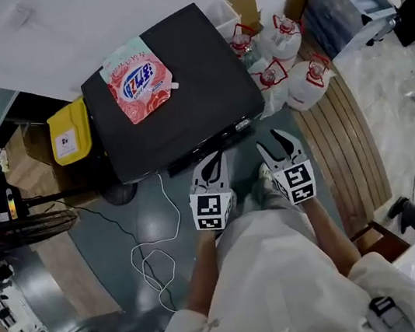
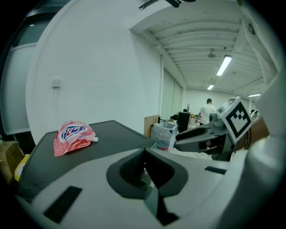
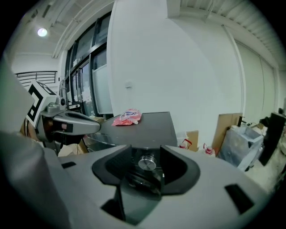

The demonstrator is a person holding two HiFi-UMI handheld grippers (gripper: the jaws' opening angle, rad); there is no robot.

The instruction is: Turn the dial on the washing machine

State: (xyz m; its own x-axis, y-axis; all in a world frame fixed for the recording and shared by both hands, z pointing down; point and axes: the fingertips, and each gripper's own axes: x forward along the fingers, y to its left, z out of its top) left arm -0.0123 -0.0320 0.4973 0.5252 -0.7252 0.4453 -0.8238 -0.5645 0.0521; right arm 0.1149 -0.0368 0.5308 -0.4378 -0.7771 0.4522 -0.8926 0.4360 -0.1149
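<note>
Left fingers [image 2: 129, 170] closed, right fingers [image 3: 173, 167] slightly apart before silver dial [image 3: 146, 163], black washing-machine top [image 1: 194, 85], grey floor [image 1: 117, 239].

**Setting: open workshop / test floor**

Black-topped washing machine [image 1: 181, 102] stands alone against a bare white wall [image 1: 88, 16], with a loose cable [image 1: 154, 249] on the floor [image 1: 113, 216]. Detergent jugs [image 1: 281, 38], cardboard boxes [image 1: 244, 5] and a plastic crate [image 1: 343, 8] are piled beside it. Exposed ceiling beams [image 2: 196, 40] carry strip lights [image 2: 223, 65]. Far back there are desks with monitors [image 2: 183, 120] and a person [image 2: 208, 109] standing.
</note>
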